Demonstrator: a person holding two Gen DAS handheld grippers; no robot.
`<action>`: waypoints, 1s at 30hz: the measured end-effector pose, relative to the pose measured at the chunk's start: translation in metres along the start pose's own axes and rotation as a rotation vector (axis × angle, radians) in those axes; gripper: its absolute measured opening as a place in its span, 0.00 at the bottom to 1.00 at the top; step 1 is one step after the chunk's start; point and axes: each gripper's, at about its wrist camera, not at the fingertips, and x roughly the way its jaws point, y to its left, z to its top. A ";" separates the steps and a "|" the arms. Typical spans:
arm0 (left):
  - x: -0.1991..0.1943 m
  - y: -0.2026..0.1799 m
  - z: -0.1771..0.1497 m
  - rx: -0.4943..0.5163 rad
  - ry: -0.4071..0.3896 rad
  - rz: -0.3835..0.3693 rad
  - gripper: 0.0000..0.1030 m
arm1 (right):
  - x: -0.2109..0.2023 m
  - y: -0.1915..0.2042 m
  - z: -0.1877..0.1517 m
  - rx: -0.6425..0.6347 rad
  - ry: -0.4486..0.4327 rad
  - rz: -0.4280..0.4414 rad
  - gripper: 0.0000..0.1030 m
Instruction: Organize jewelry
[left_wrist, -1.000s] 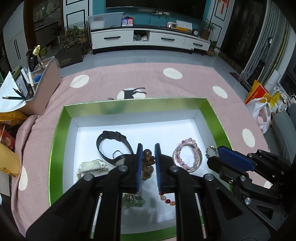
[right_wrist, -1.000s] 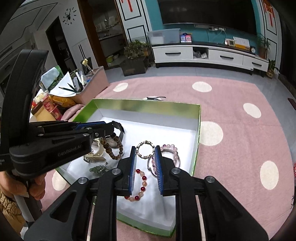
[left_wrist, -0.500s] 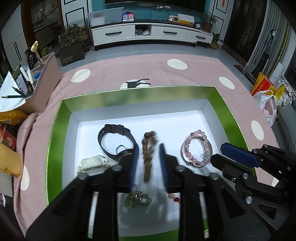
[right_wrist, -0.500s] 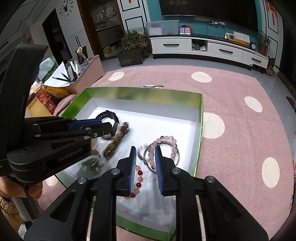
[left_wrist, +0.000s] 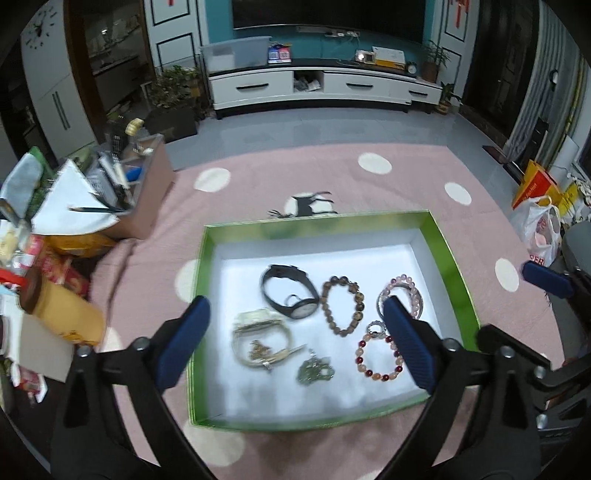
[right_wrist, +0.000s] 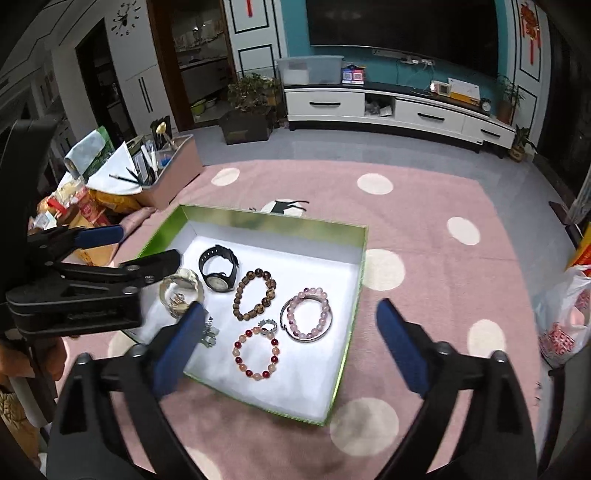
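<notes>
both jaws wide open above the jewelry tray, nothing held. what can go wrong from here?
1. The small ring lies touching the red-and-peach bead bracelet; grabbing one could drag the other.
2. The pink bead bracelet lies over a silver bangle, so a pinch may lift both.
3. Left gripper and right gripper both hang over the green tray, jaws opening, and could collide.

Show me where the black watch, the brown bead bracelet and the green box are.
black watch (right_wrist: 218, 282), right wrist view, on its round face
brown bead bracelet (right_wrist: 272, 284), right wrist view, on a bead
green box (left_wrist: 448, 258), left wrist view, on its right wall
</notes>
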 end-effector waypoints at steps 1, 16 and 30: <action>-0.006 0.002 0.003 -0.005 0.000 0.013 0.98 | -0.005 0.001 0.004 0.003 0.013 -0.007 0.99; -0.097 0.020 0.031 -0.043 -0.059 0.108 0.98 | -0.066 0.032 0.041 -0.050 -0.012 -0.030 0.99; -0.094 0.016 0.031 -0.037 -0.055 0.111 0.98 | -0.056 0.029 0.040 -0.034 0.005 -0.041 0.99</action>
